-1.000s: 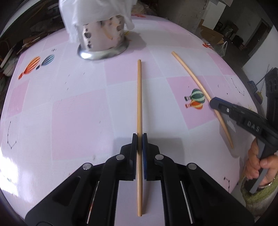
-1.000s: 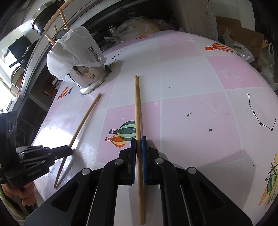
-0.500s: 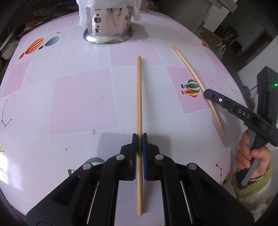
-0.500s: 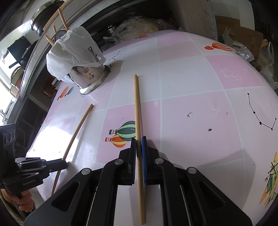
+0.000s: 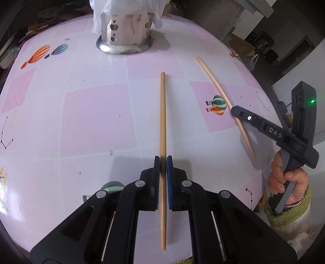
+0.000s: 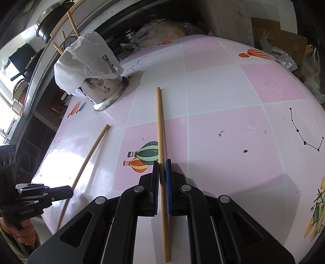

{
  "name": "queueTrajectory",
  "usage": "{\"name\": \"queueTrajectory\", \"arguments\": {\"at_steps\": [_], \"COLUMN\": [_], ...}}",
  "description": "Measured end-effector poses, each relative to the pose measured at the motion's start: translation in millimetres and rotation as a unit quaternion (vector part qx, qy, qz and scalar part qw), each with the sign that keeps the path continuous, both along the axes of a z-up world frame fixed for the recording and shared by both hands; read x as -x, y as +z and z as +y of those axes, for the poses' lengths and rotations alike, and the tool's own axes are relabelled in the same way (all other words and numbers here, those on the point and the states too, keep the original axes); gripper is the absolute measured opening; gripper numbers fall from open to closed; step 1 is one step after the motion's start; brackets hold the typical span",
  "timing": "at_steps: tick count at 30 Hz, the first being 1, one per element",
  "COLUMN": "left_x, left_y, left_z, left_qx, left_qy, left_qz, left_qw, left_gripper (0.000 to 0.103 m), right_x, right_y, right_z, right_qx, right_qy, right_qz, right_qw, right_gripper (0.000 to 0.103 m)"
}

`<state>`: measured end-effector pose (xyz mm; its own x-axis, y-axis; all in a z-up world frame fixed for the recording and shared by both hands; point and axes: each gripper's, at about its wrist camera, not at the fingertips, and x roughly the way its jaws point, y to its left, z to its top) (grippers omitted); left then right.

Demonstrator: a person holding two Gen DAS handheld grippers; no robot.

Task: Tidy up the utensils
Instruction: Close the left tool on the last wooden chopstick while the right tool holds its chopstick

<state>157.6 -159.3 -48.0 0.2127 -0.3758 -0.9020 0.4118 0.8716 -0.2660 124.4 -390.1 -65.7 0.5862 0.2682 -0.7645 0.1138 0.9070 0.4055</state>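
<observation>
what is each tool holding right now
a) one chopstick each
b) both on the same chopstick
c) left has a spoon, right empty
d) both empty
a: the left tool is shut on one chopstick, and the right tool is shut on another chopstick, both above the table.

The left gripper (image 5: 163, 162) was clamped on a chopstick (image 5: 162, 126) pointing toward the holder (image 5: 125, 30), which stood at the far side of the table (image 5: 91, 113) under a white bag (image 5: 126, 7). At right, a hand (image 5: 288, 180) held the right gripper (image 5: 236, 111), closed on a second chopstick (image 5: 220, 89).
</observation>
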Motion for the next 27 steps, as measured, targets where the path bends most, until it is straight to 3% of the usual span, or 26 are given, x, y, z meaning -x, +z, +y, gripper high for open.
{"name": "queueTrajectory", "arguments": {"at_steps": [12, 17, 27], "left_x": [-9, -19, -35], "left_y": [16, 19, 19], "left_z": [-5, -14, -66], "left_qx": [0.005, 0.008, 0.018], "left_qy": [-0.013, -0.021, -0.076], "left_qz": [-0.036, -0.043, -0.050], "left_qw": [0.9992, 0.9988, 0.9957], "left_gripper": [0.023, 0.025, 0.029], "right_x": [-1, -1, -1], "right_y": [0, 0, 0], "right_z": [-1, -1, -1], "right_qx": [0.000, 0.000, -0.005], "right_qy": [0.000, 0.000, 0.001], "right_qz": [0.000, 0.000, 0.001], "right_qw": [1.000, 1.000, 1.000], "right_gripper": [0.006, 0.006, 0.006]}}
